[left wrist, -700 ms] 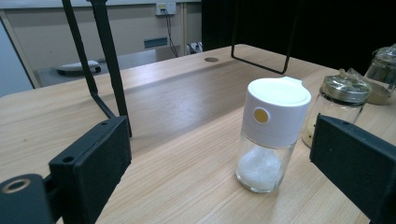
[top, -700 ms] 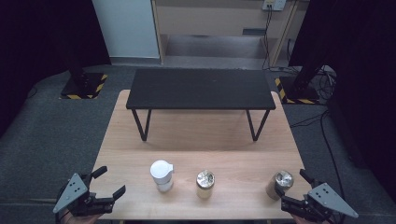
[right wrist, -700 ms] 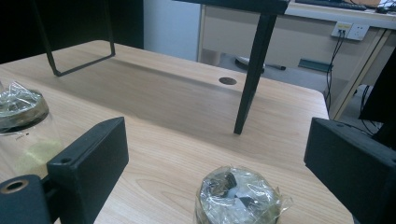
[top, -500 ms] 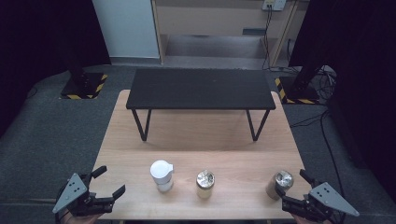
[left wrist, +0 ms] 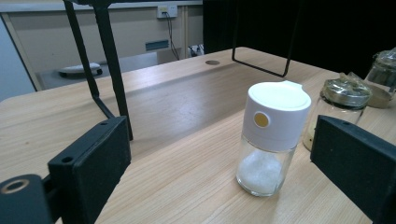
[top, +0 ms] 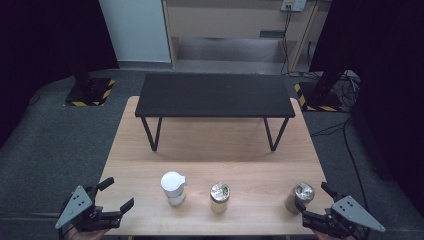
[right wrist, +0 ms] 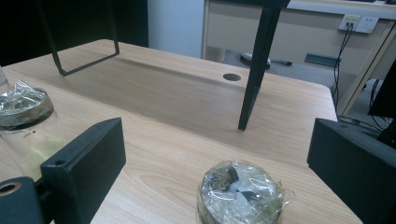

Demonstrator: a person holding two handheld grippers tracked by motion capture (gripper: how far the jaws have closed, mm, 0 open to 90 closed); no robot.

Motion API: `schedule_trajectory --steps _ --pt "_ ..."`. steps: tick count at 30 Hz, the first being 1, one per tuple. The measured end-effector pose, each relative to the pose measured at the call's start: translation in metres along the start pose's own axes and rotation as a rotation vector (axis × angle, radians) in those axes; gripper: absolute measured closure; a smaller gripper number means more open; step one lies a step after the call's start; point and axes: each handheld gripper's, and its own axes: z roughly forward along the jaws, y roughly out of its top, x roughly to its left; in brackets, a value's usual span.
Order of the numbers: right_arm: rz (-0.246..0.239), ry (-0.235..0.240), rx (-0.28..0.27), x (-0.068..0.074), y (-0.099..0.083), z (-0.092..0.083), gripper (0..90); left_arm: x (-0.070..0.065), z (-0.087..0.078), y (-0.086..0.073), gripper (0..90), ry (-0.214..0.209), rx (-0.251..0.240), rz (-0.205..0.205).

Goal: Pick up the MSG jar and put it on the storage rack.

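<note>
Jars: no shift since earlier frames. Left gripper [top: 116, 194] wide open, empty, shaker [top: 173, 188] at 2 o'clock; right gripper [top: 312, 202] likewise, jar [top: 299, 196] at 11.

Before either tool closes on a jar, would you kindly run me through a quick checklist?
1. Left tool open: ok.
2. Right tool open: ok.
3. White-capped jar upright, ahead of the left tool: ok.
4. Right jar upright, close to the right tool: ok.
5. Middle jar stands apart from both neighbours: ok.
6. Film on the right jar's top tight: cannot tell.
</note>
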Motion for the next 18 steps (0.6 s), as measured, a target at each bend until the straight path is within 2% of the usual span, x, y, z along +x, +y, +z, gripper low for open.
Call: schedule_trajectory --steps 13,18 --pt "0.005 0.002 -0.001 0.000 0.000 0.000 4.6 -0.001 -0.001 0.018 4.2 -0.005 0.009 0.006" --pt "0.008 0.004 -0.005 -0.001 -0.001 -0.001 4.6 0.002 0.000 0.031 4.2 -0.030 0.015 0.013"
